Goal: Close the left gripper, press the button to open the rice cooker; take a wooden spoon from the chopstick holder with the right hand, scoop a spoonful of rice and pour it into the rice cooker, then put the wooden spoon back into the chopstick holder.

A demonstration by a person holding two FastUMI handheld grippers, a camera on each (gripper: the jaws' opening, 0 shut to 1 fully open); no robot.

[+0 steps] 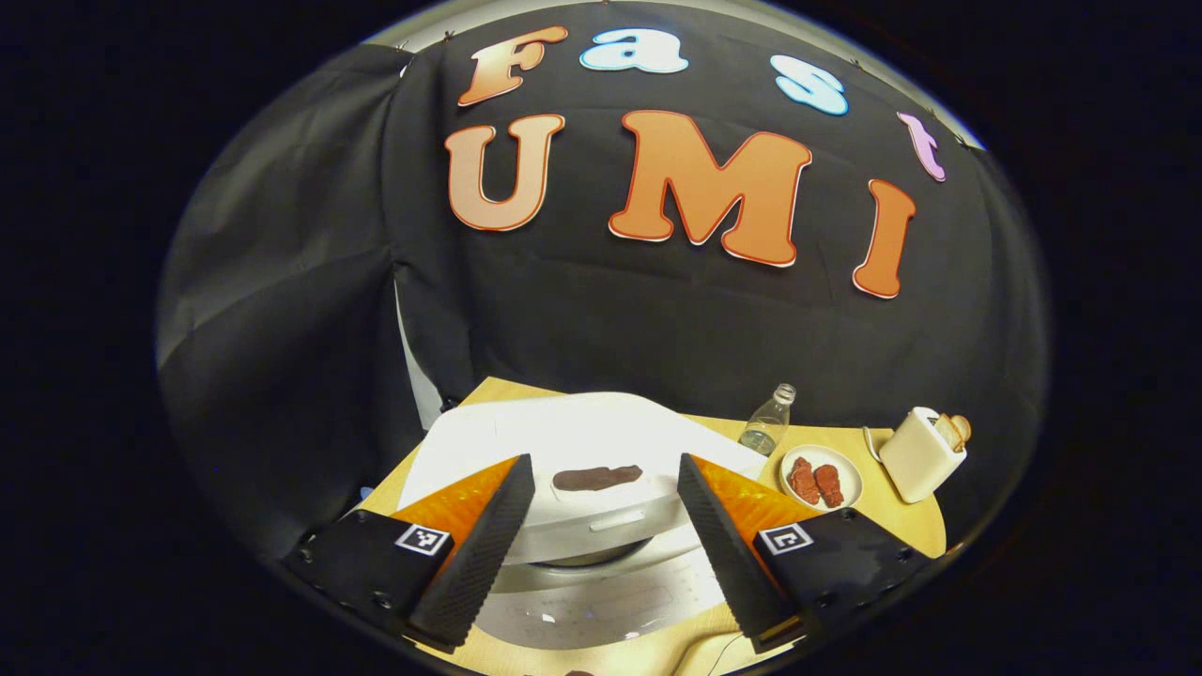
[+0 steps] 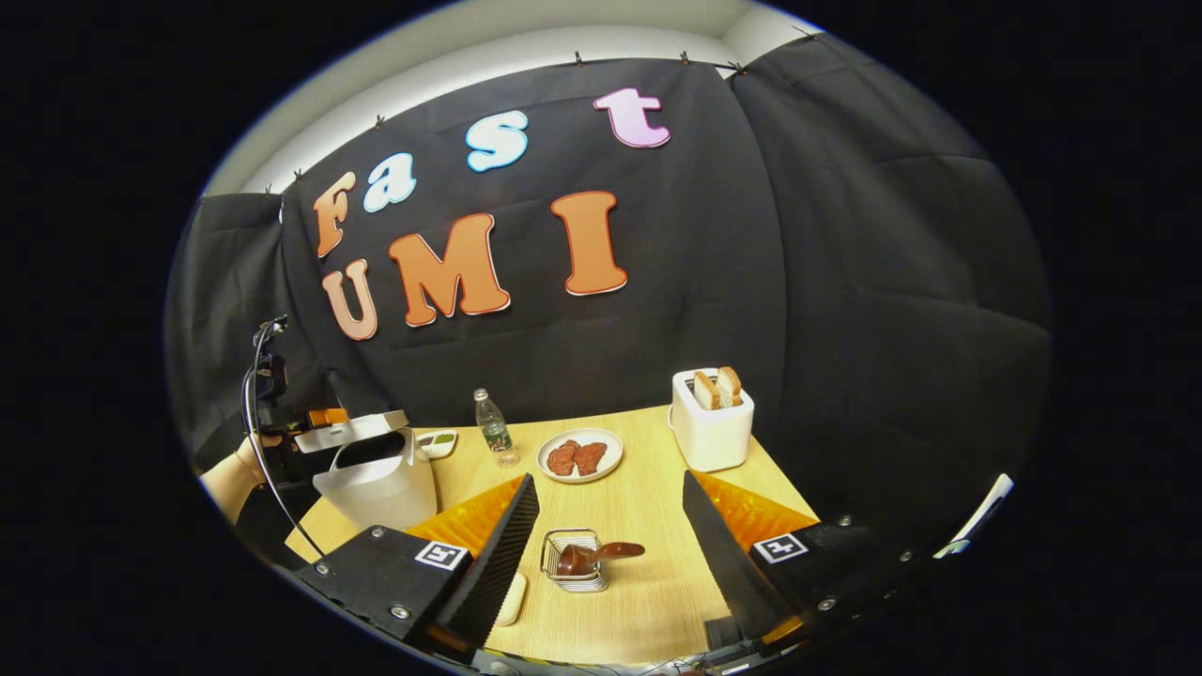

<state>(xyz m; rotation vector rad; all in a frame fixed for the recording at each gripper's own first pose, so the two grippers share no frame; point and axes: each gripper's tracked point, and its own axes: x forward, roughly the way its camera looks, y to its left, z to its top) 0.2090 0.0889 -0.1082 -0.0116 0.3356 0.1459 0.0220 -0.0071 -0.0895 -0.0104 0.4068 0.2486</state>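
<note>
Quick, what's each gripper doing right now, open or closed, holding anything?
Left gripper: open, empty, over the rice cooker.
Right gripper: open, empty, above the wooden spoon.

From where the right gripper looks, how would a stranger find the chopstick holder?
Start at the white toaster on the wooden table, then come toward the near edge. The chopstick holder is the small wire basket there, with a wooden spoon lying across it.

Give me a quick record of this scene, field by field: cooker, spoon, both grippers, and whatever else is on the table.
rice cooker: white rice cooker, lid looks raised
wooden spoon: wooden spoon lying across the wire chopstick holder
left hand-held gripper: left hand-held gripper open, over the cooker's lid
right hand-held gripper: right hand-held gripper open, above the holder, not touching the spoon
other items: water bottle, plate of meat, toaster with bread
</note>
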